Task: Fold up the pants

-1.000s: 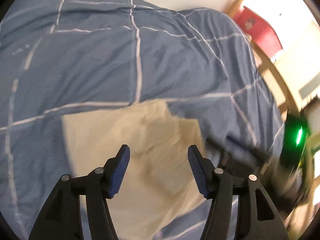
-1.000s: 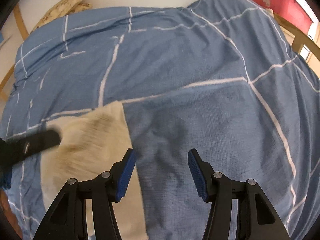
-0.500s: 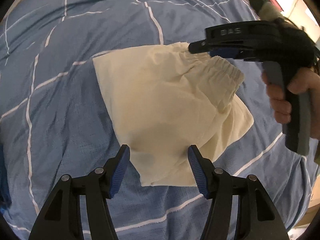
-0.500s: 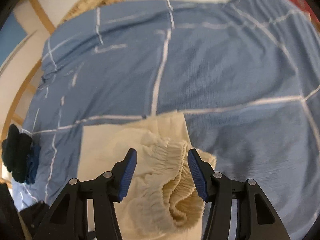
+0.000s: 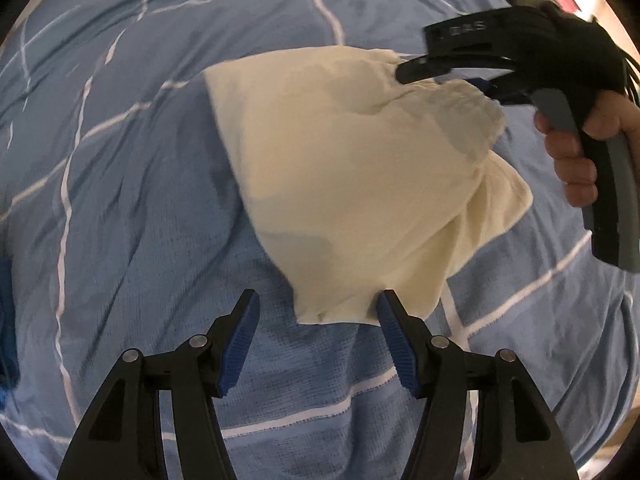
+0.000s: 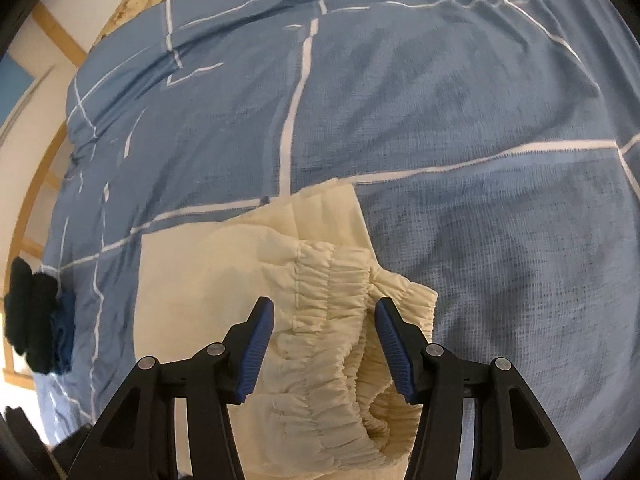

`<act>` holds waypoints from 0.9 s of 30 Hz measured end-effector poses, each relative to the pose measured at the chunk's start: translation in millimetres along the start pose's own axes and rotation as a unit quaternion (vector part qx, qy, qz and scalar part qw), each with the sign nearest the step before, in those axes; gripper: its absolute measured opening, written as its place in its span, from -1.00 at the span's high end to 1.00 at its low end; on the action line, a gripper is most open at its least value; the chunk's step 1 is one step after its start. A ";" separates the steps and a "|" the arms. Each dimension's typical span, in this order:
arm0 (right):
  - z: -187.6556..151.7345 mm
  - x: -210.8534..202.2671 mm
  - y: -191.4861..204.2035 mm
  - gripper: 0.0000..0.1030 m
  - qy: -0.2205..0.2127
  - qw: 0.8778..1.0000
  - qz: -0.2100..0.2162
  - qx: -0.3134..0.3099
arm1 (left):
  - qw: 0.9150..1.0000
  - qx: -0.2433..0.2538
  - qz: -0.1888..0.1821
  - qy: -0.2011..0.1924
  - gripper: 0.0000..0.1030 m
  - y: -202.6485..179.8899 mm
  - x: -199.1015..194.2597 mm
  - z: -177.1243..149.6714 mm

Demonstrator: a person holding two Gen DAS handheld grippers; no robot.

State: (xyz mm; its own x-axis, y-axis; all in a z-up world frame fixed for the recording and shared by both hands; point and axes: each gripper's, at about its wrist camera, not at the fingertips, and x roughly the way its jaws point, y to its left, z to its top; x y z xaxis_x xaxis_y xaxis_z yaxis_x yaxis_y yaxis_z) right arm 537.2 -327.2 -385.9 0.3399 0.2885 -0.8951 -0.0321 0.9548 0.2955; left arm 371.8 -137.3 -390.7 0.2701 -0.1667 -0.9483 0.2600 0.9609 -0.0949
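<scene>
Cream pants (image 5: pixel 352 184) lie folded into a compact bundle in the middle of the bed, on the blue duvet (image 5: pixel 132 208) with its white grid lines. In the left wrist view the bundle's long axis runs diagonally from a narrow folded corner close to the left gripper (image 5: pixel 318 338) up to the wide end at the upper right. The elastic waistband (image 6: pixel 332 320) sits at that wide end, gathered and rumpled, its opening facing the right gripper (image 6: pixel 324 338).

Left gripper: jaws apart, holding nothing, with the bundle's near corner just ahead of its right fingertip. Right gripper: jaws also spread, straddling the waistband without pinching it; from the left view its upper finger rests right over the gathered edge, the person's hand (image 5: pixel 576 160) on the handle.

The far edge of the pants is straight and flat. Open duvet stretches on every side of the bundle; a dark garment (image 6: pixel 32 316) sits at the bed's left edge, well apart.
</scene>
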 end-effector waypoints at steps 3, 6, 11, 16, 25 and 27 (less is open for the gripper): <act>2.1 3.2 -7.2 -0.05 -0.002 1.000 0.015 0.026 | 1.000 0.004 0.011 -0.006 -0.16 -1.6 1.1 -0.1; 4.5 7.2 -8.5 0.13 -0.004 0.999 0.022 0.039 | 1.000 0.011 0.020 -0.013 -0.16 -6.7 1.6 1.4; 8.1 12.0 -13.5 0.68 0.006 0.998 0.039 0.054 | 0.999 0.016 0.029 -0.013 -0.16 -14.2 3.4 0.0; 8.3 -32.8 -2.4 0.81 -0.052 0.998 0.039 0.027 | 0.999 0.028 0.031 -0.013 -0.16 -21.9 4.2 -1.2; 0.1 -27.0 -29.7 0.82 -0.038 0.998 -0.048 0.025 | 1.000 0.012 0.018 0.015 -0.17 -22.3 19.7 0.5; -3.3 -19.0 -32.4 0.82 -0.031 0.998 -0.058 0.025 | 1.000 0.014 0.018 0.016 -0.17 -22.3 21.6 0.2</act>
State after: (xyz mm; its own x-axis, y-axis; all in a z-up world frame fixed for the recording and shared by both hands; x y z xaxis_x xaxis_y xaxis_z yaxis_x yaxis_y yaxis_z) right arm 528.7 -363.4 -379.6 0.3960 0.1700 -0.9024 0.0572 0.9762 0.2090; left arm 372.0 -162.3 -408.9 0.2501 -0.1253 -0.9601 0.2771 0.9594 -0.0530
